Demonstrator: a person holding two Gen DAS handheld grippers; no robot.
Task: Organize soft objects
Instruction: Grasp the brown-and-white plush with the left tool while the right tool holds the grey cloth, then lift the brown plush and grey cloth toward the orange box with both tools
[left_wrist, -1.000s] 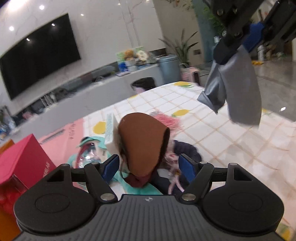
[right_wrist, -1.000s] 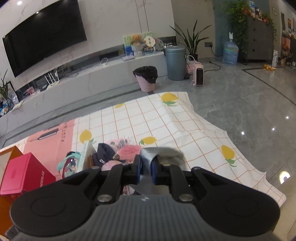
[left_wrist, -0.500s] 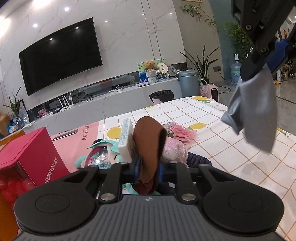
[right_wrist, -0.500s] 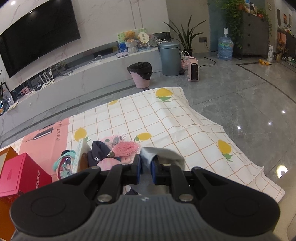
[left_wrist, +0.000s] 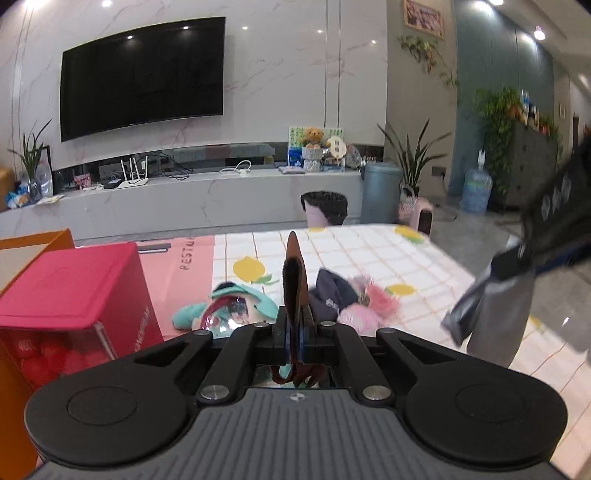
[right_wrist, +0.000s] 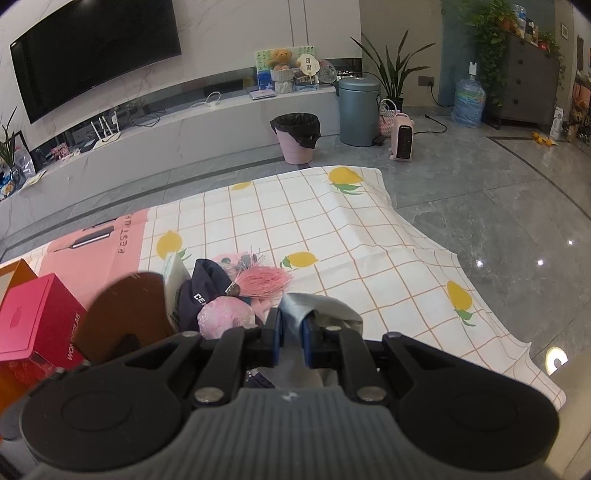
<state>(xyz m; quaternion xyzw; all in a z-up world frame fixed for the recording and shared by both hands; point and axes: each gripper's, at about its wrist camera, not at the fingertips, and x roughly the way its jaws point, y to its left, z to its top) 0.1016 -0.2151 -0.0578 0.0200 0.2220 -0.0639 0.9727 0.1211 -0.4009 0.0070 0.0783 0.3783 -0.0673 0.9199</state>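
Note:
My left gripper (left_wrist: 294, 338) is shut on a brown soft pad (left_wrist: 294, 284) and holds it edge-on above the table; the pad also shows in the right wrist view (right_wrist: 125, 314). My right gripper (right_wrist: 290, 339) is shut on a grey cloth (right_wrist: 317, 310), which hangs in the air at the right of the left wrist view (left_wrist: 495, 317). On the lemon-print tablecloth (right_wrist: 332, 229) lie a navy cap (right_wrist: 207, 288), a pink tassel (right_wrist: 264, 280), a pink pouch (right_wrist: 225, 317) and a teal plush item (left_wrist: 229, 306).
A red box (left_wrist: 74, 291) stands at the left, beside an orange box (left_wrist: 44, 240). A white packet (right_wrist: 177, 284) leans by the cap. The table's right edge drops to a grey tiled floor (right_wrist: 498, 192). A TV wall and bins stand far behind.
My left gripper closed on the brown pad and lifted it off the pile. The pad now stands edge-on. My right gripper kept hold of the grey cloth and dropped lower to the right.

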